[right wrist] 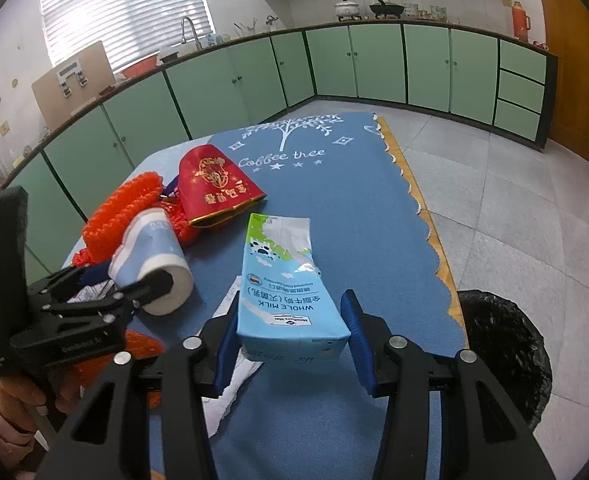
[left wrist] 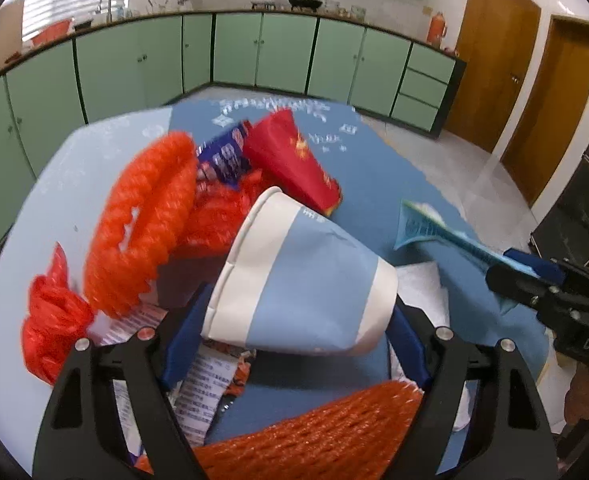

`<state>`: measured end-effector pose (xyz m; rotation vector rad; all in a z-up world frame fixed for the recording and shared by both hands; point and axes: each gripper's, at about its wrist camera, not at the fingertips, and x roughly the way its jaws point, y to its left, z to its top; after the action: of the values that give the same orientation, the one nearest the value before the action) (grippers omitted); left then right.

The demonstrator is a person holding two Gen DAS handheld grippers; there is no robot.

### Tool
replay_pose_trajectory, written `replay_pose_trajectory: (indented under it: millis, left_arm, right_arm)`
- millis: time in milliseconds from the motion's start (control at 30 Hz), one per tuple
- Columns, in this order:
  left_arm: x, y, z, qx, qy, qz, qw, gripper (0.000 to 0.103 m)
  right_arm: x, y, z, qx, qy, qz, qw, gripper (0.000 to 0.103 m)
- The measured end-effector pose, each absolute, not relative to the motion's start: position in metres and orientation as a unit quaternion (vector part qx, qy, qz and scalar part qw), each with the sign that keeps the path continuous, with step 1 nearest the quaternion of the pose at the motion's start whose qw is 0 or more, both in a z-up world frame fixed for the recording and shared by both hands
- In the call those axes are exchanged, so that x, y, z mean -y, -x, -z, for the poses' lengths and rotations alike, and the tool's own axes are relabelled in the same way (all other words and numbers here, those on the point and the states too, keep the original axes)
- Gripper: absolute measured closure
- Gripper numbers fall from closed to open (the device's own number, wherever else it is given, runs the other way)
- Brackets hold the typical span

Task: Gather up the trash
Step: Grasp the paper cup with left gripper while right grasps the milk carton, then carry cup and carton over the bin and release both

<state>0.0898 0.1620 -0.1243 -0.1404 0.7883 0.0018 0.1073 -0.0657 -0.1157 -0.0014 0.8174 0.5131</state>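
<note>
Left gripper (left wrist: 294, 344) clamped on a blue-and-white paper cup (left wrist: 300, 280), blue pads pressing its sides, cup lying sideways with rim toward the orange foam netting (left wrist: 146, 220). Right gripper (right wrist: 294, 338) pinching the base of a flattened light-blue milk carton (right wrist: 282, 280), held above the blue tablecloth (right wrist: 354, 200). Beside the cup, a red pouch with gold print (right wrist: 214, 184) resting against the netting; white paper scraps (right wrist: 230, 376) under the carton. At the right of the table, on the tiled floor, a bin lined with a black bag (right wrist: 506, 352).
</note>
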Motion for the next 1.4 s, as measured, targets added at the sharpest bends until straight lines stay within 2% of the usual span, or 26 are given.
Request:
replay_pose_trajectory:
  millis: [233,533,933,1400]
  left_arm:
    - [-0.157,-0.081,0.090,-0.341,0.067,-0.001,0.938,0.026]
    - [-0.117,-0.084,0.069,-0.324,0.057,0.043,0.943,0.026]
    - [-0.013,-0.108,0.073,-0.327,0.036,0.159,0.931,0.026]
    - [0.094,-0.146,0.105,-0.363,-0.005,0.253,0.897,0.024]
  right_arm:
    - [0.076,-0.103,0.100,-0.372,-0.011,-0.240,0.897,0.056]
    - [0.111,-0.094,0.074,-0.343,-0.027,-0.204,0.916,0.056]
    - [0.208,-0.085,0.073,-0.340,-0.057,-0.093,0.934,0.056]
    - [0.294,-0.079,0.112,-0.376,-0.085,-0.002,0.923,0.056]
